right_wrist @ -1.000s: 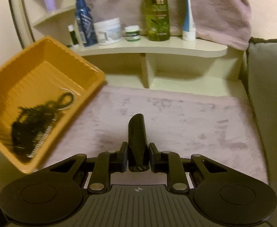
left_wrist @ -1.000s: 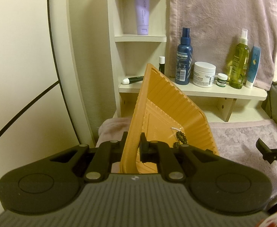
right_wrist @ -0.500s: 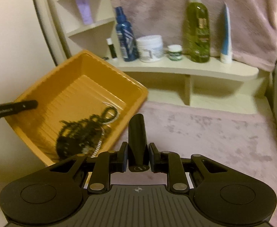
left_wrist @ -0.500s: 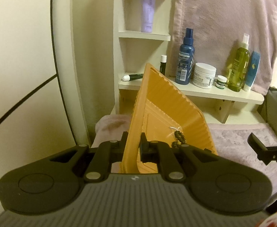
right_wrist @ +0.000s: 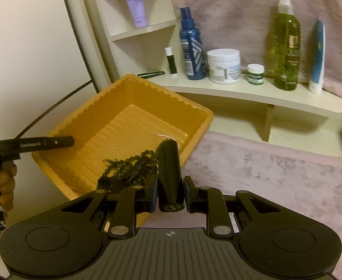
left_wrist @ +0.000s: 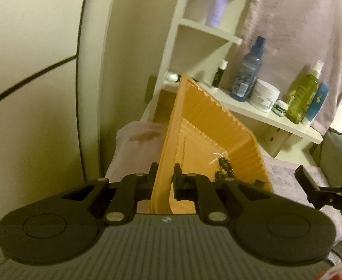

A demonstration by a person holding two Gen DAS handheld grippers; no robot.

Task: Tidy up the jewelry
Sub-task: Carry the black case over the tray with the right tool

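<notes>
Far left, my left gripper (left_wrist: 163,177): jaws clenched on the near rim of the orange plastic tray (right_wrist: 105,126), which hangs tilted above the mauve plush cover (right_wrist: 276,177); a hand (right_wrist: 5,186) shows on its handle. Tray: thin, ribbed-walled, stiff enough to carry by one rim, light I judge, though it will swing on so narrow a hold; better taken mid-wall. Inside the tray, gathered at its lower end: a tangle of dark beaded jewelry (right_wrist: 129,165) with a pale metal strand (left_wrist: 215,155) beside it. The beads look limp, slippery on the smooth floor and apt to slide as the tray tips; I would pinch a single strand where it loops clear of the heap, gently, since the cord may snap or snag. Centre, my right gripper (right_wrist: 170,190): jaws grasping a black cylindrical case (right_wrist: 169,175), rigid and glossy, so I would grip it mid-length. Behind, on the cream shelf (right_wrist: 241,91): a lip balm stick (right_wrist: 171,61), blue spray bottle (right_wrist: 192,46), white cream jar (right_wrist: 223,66), small green-banded pot (right_wrist: 255,74), green spray bottle (right_wrist: 285,46), blue tube (right_wrist: 318,58). A lilac tube (right_wrist: 136,8) stands on a higher shelf.
</notes>
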